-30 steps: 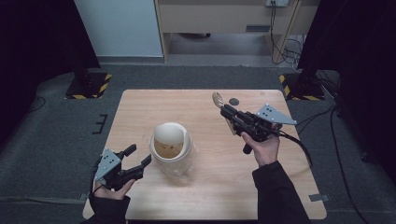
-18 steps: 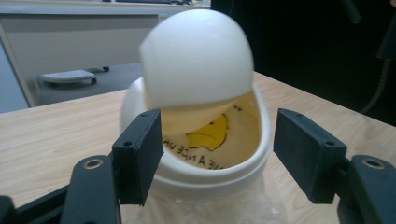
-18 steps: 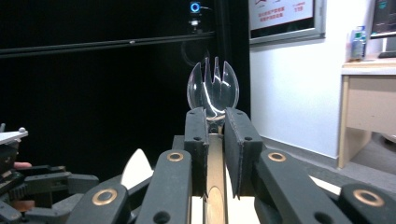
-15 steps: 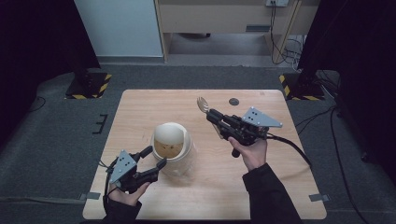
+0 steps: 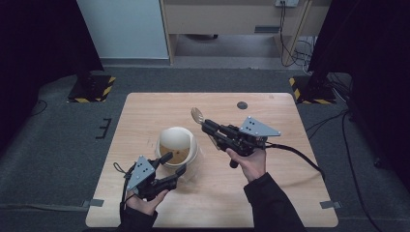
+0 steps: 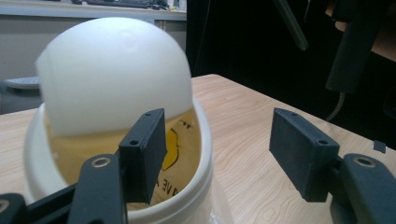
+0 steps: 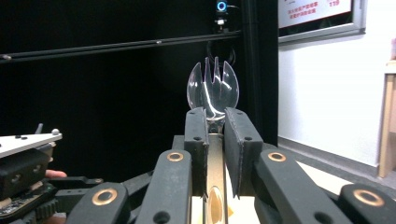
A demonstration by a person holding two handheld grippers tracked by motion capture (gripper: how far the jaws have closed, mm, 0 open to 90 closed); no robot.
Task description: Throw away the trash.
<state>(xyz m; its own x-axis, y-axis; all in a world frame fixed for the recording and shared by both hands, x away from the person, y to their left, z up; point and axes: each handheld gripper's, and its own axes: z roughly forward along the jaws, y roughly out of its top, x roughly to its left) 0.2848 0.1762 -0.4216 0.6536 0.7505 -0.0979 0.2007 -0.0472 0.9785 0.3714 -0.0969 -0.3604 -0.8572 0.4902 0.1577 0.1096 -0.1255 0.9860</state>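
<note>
From the high view, my right gripper (image 5: 205, 126) holds a clear plastic spork (image 5: 197, 115) above the wooden table (image 5: 270, 193), its long axis running along the jaws and its head pointing up and to the left, toward the table's far side. A white tub (image 5: 178, 147) with a yellowish inside sits near the table's middle, just left of the spork. My left gripper (image 5: 173, 164) lies at the tub's near rim, jaws spread, one at the rim and the other outside it.

From the left gripper view, my left gripper (image 6: 229, 144) stands wide open with nothing between the jaws; one jaw overlaps the tub's (image 6: 112, 84) mouth, the other is over bare table (image 6: 243, 121). This view shows a white domed lid tipped up behind the opening and printed yellow lining inside.

From the right gripper view, my right gripper (image 7: 215, 126) is clamped on the spork's (image 7: 213, 88) neck, the tined head standing straight up past the fingertips against a dark backdrop. Its tines are plain here.
</note>
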